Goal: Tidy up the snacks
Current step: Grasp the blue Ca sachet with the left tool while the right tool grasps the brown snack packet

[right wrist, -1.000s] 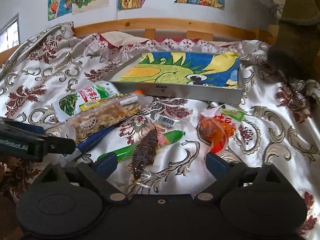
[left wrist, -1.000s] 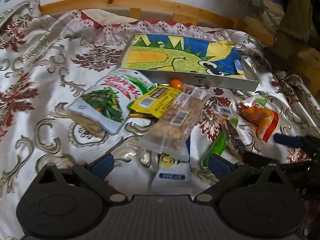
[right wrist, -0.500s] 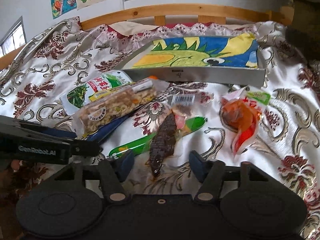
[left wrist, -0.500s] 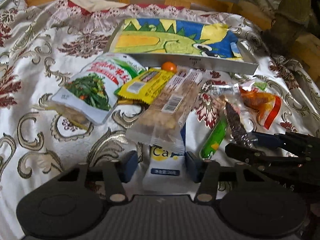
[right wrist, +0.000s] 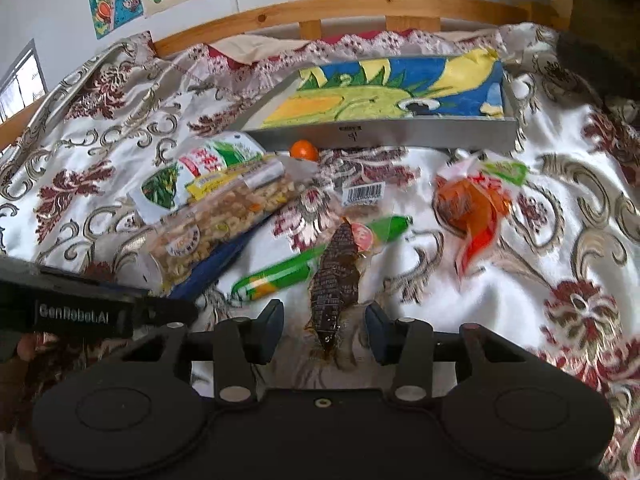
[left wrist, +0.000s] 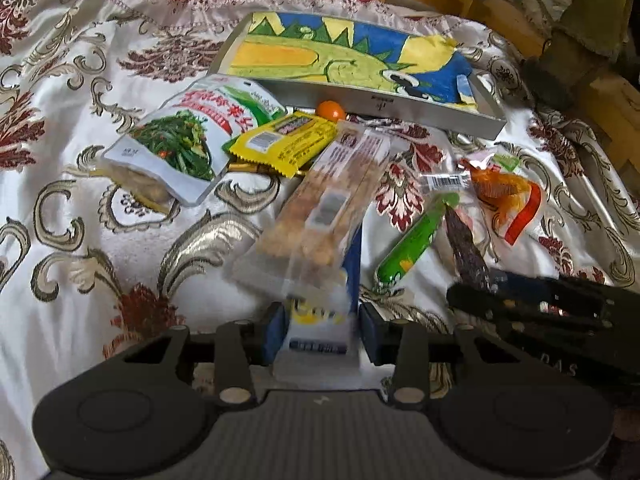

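Note:
Several snacks lie on a patterned cloth before a grey tray (left wrist: pixel 400 104) (right wrist: pixel 400 136) lined with a dinosaur drawing. My left gripper (left wrist: pixel 322 330) stands partly closed around the near end of a white and blue packet (left wrist: pixel 318 344), pads beside it; a clear nut bar pack (left wrist: pixel 324 208) lies over that packet. My right gripper (right wrist: pixel 324 330) stands partly closed around the near tip of a dark brown dried-meat pack (right wrist: pixel 334 280), pads a little apart from it. A green sausage stick (right wrist: pixel 288 274) lies just left of it.
A green-and-white vegetable pouch (left wrist: pixel 188 140), a yellow packet (left wrist: pixel 284 142), a small orange ball (left wrist: pixel 330 110) and an orange-red pack (right wrist: pixel 472 212) lie around. A wooden bed rail (right wrist: pixel 340 8) runs behind the tray. The other gripper shows at each view's edge.
Both grippers moved forward and down onto the snacks and their jaws narrowed, the left around the white packet, the right around the dried-meat pack.

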Demonstrator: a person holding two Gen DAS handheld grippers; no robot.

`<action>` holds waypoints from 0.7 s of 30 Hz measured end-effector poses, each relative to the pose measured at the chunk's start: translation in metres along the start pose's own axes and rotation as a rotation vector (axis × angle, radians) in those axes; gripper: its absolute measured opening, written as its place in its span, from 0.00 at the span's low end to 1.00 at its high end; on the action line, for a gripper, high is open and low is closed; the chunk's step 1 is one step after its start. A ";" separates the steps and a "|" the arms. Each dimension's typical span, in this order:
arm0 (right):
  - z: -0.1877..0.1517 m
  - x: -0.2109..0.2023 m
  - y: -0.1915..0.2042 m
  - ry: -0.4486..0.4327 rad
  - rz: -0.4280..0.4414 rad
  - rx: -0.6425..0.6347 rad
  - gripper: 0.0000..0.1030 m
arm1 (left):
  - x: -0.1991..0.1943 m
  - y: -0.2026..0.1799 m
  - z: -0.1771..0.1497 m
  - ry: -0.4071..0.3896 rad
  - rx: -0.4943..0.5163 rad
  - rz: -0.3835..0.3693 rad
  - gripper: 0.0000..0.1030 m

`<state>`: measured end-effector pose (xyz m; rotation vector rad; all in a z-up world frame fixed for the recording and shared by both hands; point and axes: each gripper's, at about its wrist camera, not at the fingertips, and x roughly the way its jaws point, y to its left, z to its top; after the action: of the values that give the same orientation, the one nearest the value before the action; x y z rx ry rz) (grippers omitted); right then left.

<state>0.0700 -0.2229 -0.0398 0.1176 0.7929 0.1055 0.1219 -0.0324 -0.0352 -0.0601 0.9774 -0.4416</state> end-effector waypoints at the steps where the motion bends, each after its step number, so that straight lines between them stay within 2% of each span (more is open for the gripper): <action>1: 0.000 0.001 -0.001 0.001 0.003 0.006 0.45 | 0.000 0.001 0.001 -0.010 -0.002 0.006 0.47; 5: 0.000 0.004 -0.001 -0.016 -0.001 0.007 0.49 | 0.008 0.001 0.008 -0.041 -0.001 -0.011 0.56; 13: 0.002 0.016 0.005 -0.065 -0.049 -0.052 0.69 | 0.027 0.001 0.020 -0.039 -0.003 -0.010 0.59; 16: 0.001 0.020 0.005 -0.067 -0.050 -0.054 0.67 | 0.028 0.002 0.019 -0.032 -0.001 0.005 0.50; 17: 0.001 0.021 0.006 -0.066 -0.049 -0.054 0.63 | 0.026 0.002 0.018 -0.031 0.003 0.010 0.44; 18: 0.001 0.021 0.006 -0.064 -0.048 -0.056 0.51 | 0.025 0.001 0.018 -0.028 0.003 0.016 0.41; 21: 0.002 0.019 0.007 -0.069 -0.055 -0.051 0.51 | 0.020 0.001 0.016 -0.017 -0.040 0.009 0.38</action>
<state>0.0842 -0.2137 -0.0506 0.0505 0.7234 0.0697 0.1448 -0.0415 -0.0427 -0.0954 0.9692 -0.4131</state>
